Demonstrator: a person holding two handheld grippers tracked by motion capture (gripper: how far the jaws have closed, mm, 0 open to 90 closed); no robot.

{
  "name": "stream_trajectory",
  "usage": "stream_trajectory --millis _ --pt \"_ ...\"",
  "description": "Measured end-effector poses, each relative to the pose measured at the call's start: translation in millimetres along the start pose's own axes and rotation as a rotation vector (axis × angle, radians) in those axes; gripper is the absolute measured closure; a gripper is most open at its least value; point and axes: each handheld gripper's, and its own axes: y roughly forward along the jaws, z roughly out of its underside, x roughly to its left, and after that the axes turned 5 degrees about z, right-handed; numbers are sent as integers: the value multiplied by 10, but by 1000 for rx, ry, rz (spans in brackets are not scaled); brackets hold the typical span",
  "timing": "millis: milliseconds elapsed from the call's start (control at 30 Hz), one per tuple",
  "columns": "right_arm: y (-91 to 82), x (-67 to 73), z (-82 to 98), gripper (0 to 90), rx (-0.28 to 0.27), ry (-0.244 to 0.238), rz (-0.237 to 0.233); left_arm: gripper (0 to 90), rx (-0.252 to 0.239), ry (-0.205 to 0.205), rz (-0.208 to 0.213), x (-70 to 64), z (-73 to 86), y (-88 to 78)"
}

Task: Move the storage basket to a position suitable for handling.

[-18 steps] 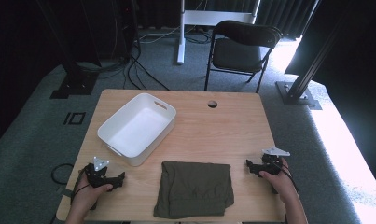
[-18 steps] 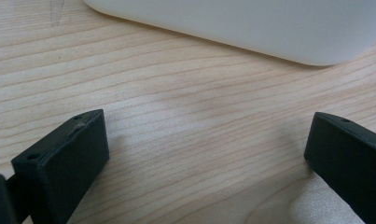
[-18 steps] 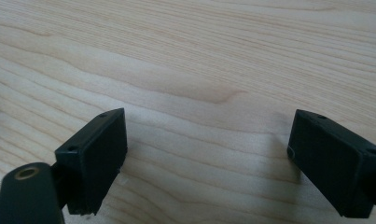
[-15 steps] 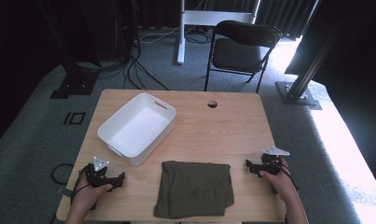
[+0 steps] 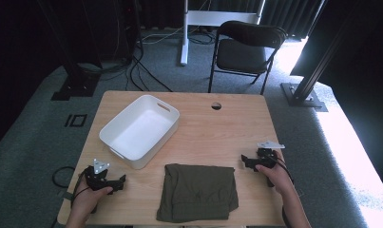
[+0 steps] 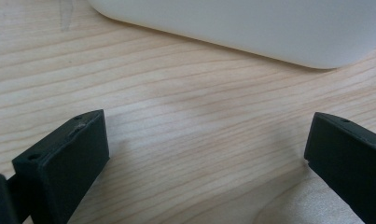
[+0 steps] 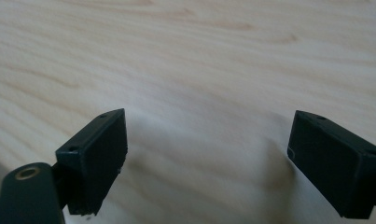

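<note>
Recording studio or lab, black curtains (image 5: 32, 42), floor cables (image 5: 146, 71), folding chair (image 5: 246, 52), rig stands (image 5: 305, 90)

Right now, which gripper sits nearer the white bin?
The left gripper: the white bin lies just ahead of it. The right gripper is across the green cloth.

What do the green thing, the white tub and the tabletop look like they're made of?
Green cloth: soft woven fabric, matte, folded with creases. White tub: probably plastic, smooth with a slight sheen, rounded corners and moulded handle slots. Table: light wood or wood-look laminate, with grain lines clear in both gripper views.
</note>
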Motion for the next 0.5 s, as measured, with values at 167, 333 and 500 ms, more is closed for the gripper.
stream_trajectory --millis 167,333,500 --pt "115 81 -154 118 -6 -10 -23 10 1 1 -4 11 -32 -21" --pt "218 184 -335 118 -13 -39 -47 10 5 -3 1 20 -51 -24" --pt "294 297 -505 118 -27 -74 -77 10 3 -12 5 22 -66 -22"
